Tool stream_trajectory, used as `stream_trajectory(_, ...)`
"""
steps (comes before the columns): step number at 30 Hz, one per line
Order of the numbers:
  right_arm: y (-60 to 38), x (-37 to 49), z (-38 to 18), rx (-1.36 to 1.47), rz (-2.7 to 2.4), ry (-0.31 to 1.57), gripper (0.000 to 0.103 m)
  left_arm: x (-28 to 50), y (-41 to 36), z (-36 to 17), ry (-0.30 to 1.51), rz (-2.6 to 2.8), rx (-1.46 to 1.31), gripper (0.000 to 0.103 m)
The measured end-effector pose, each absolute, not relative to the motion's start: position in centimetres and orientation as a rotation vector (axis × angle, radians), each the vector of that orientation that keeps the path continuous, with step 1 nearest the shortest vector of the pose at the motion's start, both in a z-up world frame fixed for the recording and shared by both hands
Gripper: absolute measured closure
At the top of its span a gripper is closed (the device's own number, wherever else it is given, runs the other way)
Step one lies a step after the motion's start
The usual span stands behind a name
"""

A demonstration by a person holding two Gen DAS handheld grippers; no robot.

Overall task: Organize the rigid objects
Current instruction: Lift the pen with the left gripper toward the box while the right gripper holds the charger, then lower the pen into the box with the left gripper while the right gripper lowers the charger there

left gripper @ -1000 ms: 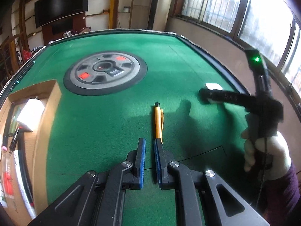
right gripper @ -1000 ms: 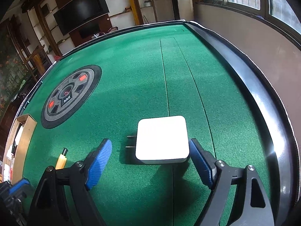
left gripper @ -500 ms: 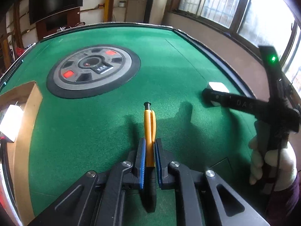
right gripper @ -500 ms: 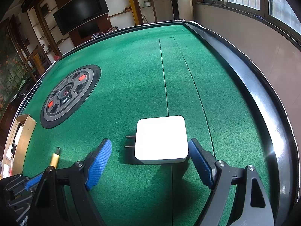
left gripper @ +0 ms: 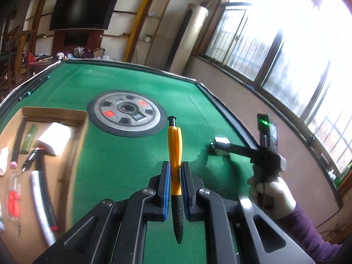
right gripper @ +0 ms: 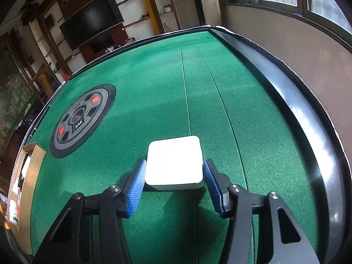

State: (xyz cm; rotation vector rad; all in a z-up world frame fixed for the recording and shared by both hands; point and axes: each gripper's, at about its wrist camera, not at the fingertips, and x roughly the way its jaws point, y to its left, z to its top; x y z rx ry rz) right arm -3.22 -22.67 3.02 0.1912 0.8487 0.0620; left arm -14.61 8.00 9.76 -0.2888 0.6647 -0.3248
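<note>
Clamping the orange pen (left gripper: pixel 175 154) between its blue pads, the left gripper (left gripper: pixel 175 183) holds it off the green table (left gripper: pixel 123 160), button end pointing far. A cardboard box (left gripper: pixel 55 115) of items sits at the left. To the right, the right gripper (right gripper: pixel 173 183) flanks the white charger (right gripper: pixel 174 160) (left pad touching, right pad just beside it) on the felt.
</note>
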Motion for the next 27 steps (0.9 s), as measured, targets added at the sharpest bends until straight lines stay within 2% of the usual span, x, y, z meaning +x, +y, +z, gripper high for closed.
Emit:
stream_trajectory(6, -22.0, -4.0, 4.0, 0.155, 0.048, 0.798, 0.051, -18.0, 14.0, 11.3, 0.606, -0.247, -0.346, 0.094)
stream_trajectory(15, -16.1, -8.4, 8.6, 0.133, 0.246, 0.742, 0.051, -21.5, 23.2, 9.5, 0.596, -0.089, -0.475, 0.094)
stream_trajectory(27, -1.5, -11.6, 9.1, -0.015, 0.59, 0.819, 0.051, -20.1, 26.4, 5.1, 0.766, 0.008, -0.502, 0.094)
